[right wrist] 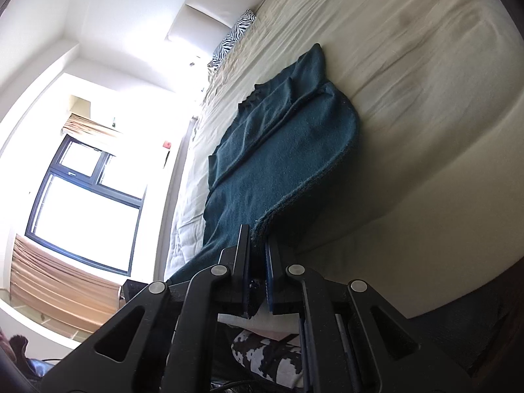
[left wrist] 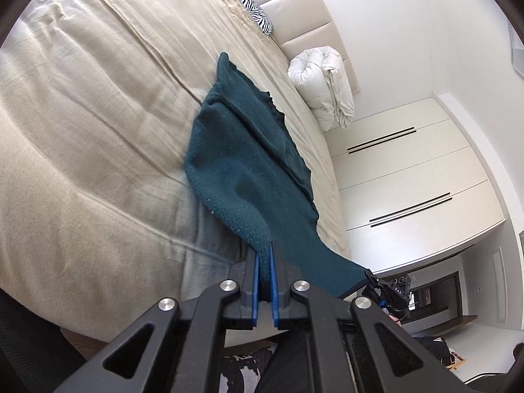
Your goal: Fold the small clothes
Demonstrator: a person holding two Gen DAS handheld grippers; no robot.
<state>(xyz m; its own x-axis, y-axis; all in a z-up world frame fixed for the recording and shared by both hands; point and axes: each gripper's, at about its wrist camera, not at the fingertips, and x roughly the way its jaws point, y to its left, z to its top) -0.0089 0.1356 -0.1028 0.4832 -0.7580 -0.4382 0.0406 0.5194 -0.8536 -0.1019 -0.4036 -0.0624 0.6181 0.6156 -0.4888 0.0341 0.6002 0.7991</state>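
Both grippers, left gripper and right gripper, clamp the teal knit garment's near edge above the bed.

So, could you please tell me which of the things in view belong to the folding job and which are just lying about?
Part of the job:
- green sweater, its near edge pinched at two points
- left gripper, shut on it
- right gripper, shut on it
- bed, the folding surface

Just lying about:
- zebra pillow
- white duvet
- wardrobe
- window
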